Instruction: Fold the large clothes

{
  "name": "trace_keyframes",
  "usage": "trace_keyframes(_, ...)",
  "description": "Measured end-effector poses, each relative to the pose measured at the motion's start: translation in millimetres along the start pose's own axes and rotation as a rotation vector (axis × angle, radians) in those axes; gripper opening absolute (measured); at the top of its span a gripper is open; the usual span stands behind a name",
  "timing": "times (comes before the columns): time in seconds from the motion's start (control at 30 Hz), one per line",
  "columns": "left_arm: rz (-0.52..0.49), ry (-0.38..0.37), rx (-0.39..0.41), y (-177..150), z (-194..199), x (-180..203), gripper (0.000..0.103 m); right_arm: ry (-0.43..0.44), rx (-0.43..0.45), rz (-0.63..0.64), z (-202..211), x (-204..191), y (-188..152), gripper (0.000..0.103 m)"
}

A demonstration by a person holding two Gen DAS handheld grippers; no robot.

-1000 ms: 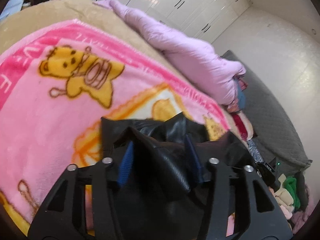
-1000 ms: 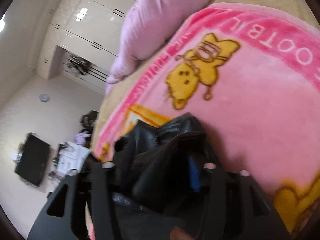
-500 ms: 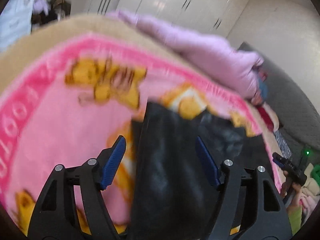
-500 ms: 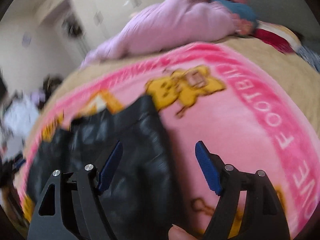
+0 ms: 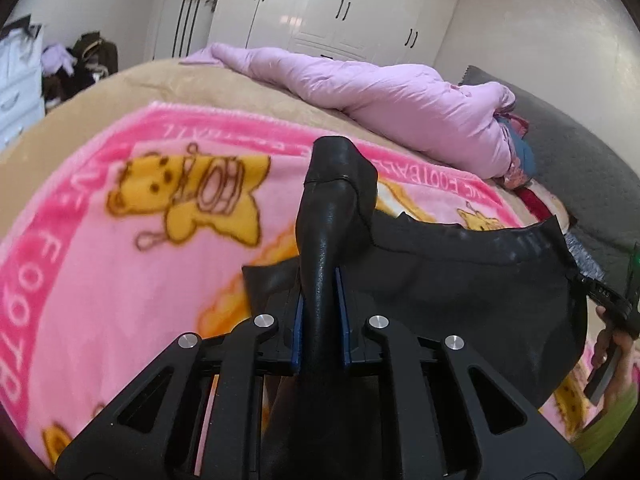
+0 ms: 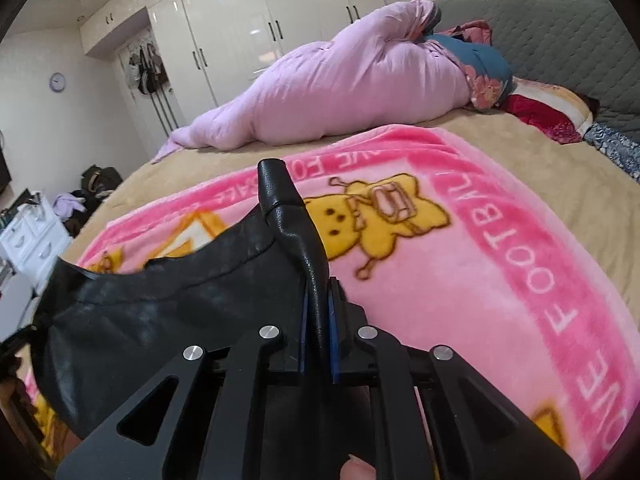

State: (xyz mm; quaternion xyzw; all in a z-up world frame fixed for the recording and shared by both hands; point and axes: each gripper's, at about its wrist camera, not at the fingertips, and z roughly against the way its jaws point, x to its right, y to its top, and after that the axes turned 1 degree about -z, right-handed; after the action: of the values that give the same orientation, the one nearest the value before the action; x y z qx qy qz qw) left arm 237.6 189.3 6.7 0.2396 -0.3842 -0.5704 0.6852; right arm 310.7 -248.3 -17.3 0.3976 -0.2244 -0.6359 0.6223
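A black leather-like garment (image 5: 460, 280) lies spread over a pink cartoon blanket (image 5: 100, 240) on the bed. My left gripper (image 5: 319, 280) is closing, and its blue pads press a raised fold of the garment's left end, which stands up past the fingertips. In the right wrist view the same garment (image 6: 180, 300) stretches away to the left. My right gripper (image 6: 318, 292) is shut on a thin upright ridge at its right end. The cloth between the two grips hangs slightly slack above the blanket (image 6: 480, 280).
A lilac duvet (image 5: 380, 96) is bunched along the bed's far side, with pillows and a grey quilted headboard (image 6: 560, 32) beside it. White wardrobes (image 5: 340, 8) line the wall. White drawers (image 6: 28, 240) and piled clothes stand off the bed. A person's hand (image 5: 612, 344) shows at the right edge.
Both grippers stood open over the garment half a second ago and have now shut on pinched folds of it. Both views have rolled level, and the garment is pulled out wider between them.
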Motion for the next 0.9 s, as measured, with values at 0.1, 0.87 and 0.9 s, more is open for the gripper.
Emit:
trace_keyframes(0.1, -0.045, 0.071, -0.049, -6.9, -24.7, 1.2, 0.011, -0.023, -0.067, -0.039, -24.0, 9.3, -7.4, 0.008)
trace_keyframes(0.87, 0.004, 0.147, -0.101, -24.1, -22.4, -1.2, 0.056, -0.138, -0.161, -0.155, -24.5, 24.9, -34.8, 0.058)
trace_keyframes(0.9, 0.002, 0.147, -0.098, -24.1, -19.9, 0.5, 0.058, -0.136, -0.148, -0.146, -19.5, 22.1, -34.4, 0.060)
